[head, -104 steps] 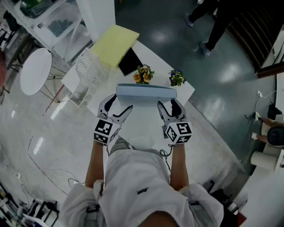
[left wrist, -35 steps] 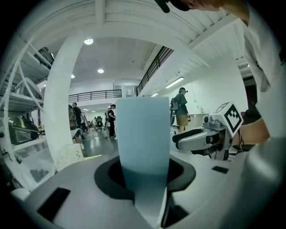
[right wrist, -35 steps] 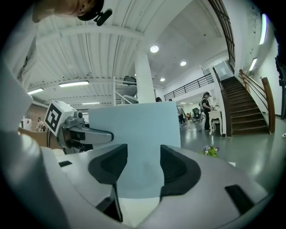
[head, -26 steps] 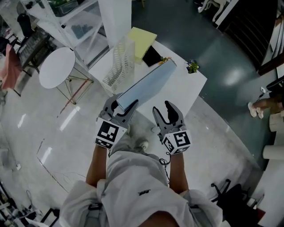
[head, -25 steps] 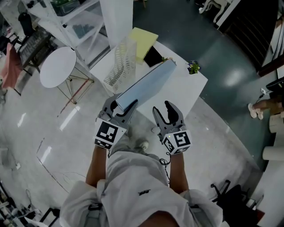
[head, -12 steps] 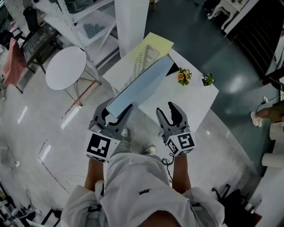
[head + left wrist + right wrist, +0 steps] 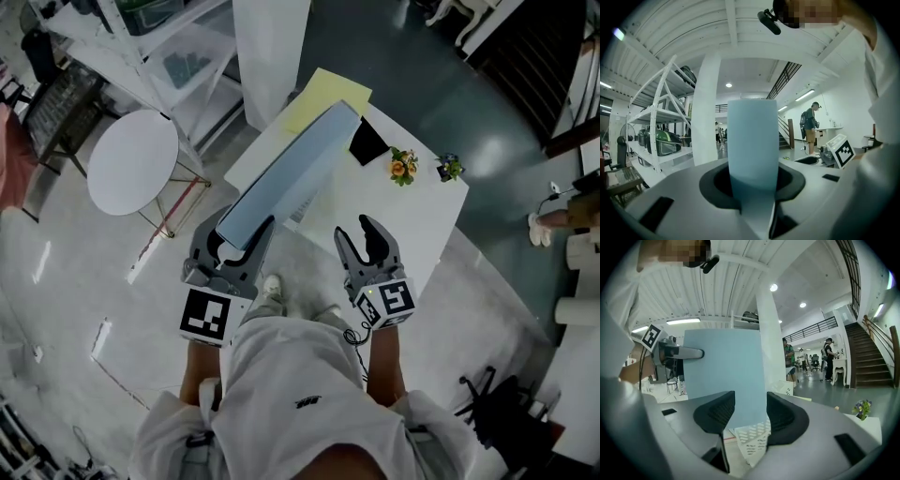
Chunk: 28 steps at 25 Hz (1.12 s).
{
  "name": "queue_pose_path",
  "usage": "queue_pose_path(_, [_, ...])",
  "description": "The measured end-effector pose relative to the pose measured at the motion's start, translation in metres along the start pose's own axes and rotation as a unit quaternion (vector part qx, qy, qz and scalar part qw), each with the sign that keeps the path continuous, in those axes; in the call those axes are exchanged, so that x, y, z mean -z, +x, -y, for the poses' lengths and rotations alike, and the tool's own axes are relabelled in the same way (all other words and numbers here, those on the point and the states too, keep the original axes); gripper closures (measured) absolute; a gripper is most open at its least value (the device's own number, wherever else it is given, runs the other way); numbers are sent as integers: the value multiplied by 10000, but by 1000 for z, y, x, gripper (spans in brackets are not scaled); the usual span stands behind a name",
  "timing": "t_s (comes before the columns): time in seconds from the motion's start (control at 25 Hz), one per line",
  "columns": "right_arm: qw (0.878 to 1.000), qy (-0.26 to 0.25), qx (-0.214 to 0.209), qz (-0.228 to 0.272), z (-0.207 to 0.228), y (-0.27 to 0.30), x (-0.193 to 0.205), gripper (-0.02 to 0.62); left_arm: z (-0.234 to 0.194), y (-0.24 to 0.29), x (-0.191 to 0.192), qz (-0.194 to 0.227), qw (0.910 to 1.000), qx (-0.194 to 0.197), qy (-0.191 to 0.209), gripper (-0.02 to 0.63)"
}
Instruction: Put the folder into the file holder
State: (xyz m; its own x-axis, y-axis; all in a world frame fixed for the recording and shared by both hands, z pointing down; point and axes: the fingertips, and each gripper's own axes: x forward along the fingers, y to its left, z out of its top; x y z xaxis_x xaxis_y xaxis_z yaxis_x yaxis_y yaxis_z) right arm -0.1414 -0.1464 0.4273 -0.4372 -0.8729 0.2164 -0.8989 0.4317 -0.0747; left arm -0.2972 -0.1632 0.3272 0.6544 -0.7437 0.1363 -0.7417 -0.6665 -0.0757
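Note:
A long light-blue folder (image 7: pixel 292 171) stands on edge, with my left gripper (image 7: pixel 246 231) shut on its near end. In the left gripper view the folder (image 7: pixel 752 140) rises straight out of the closed jaws. It reaches out over the white table (image 7: pixel 417 220) and hides most of the file holder in the head view. The white mesh file holder (image 7: pixel 752 439) shows low in the right gripper view, behind the folder (image 7: pixel 724 366). My right gripper (image 7: pixel 358 231) hangs to the folder's right, apart from it. Its jaws have just been closing, with nothing between them.
On the table lie a yellow folder (image 7: pixel 328 94), a flat black item (image 7: pixel 367 142) and two small flower pots (image 7: pixel 403 167) (image 7: pixel 450 167). A round white side table (image 7: pixel 131 164) stands left, a white pillar (image 7: pixel 272 47) and shelving behind. People stand far off.
Both grippers and the folder have moved towards the table. The folder's far end now lies over the file holder and hides it. The right jaws have narrowed a little.

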Motion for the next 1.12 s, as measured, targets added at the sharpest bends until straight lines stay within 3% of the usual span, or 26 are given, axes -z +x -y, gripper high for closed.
queue_pose_path(0.48, [9982, 41, 577, -166, 15, 32, 3, 383, -32, 64, 18, 275, 9985, -87, -475, 446])
queue_pose_path(0.84, [9991, 92, 314, -267, 41, 45, 14, 387, -24, 97, 28, 633, 9918, -650, -898, 448])
queue_pose_path(1.12, [9990, 138, -24, -429, 62, 53, 20, 391, -11, 122, 38, 704, 9887, -899, -967, 449])
